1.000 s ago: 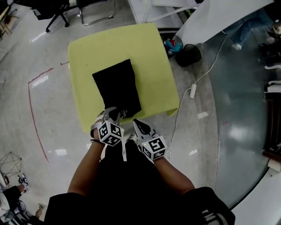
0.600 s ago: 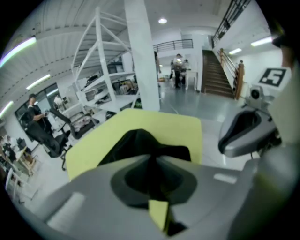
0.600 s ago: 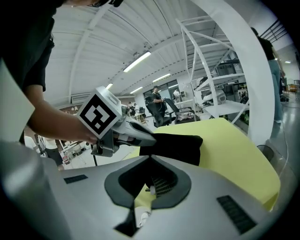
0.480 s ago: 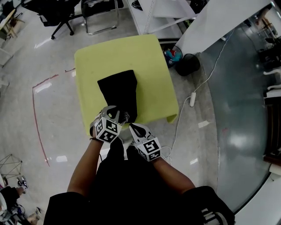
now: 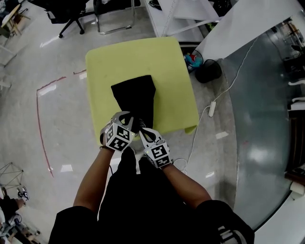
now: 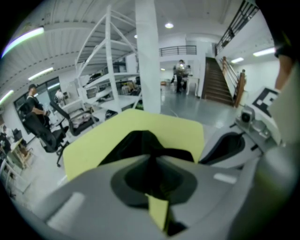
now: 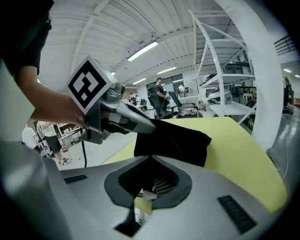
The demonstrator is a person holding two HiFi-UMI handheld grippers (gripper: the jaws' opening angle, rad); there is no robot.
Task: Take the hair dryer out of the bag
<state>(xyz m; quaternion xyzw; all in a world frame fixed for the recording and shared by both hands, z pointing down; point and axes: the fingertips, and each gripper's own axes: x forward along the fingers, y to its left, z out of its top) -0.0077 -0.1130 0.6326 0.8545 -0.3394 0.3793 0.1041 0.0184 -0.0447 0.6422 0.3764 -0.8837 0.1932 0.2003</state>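
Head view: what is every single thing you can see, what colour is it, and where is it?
table: one, yellow-green, middle of the floor
bag: one, black, on the table's near half
chairs: two, dark, beyond the table, top left
bin: one, black, floor right of the table
power strip: one, white, floor right of the table, on a white cable
tape line: one, red, floor left of the table
left gripper: one, grey, shut on the bag's near end
right gripper: one, grey, shut, beside the left gripper

Glossy grey floor [image 5: 62, 143] lies under white racks [image 6: 110, 65], office chairs [image 5: 66, 19] and a staircase [image 6: 213, 79].
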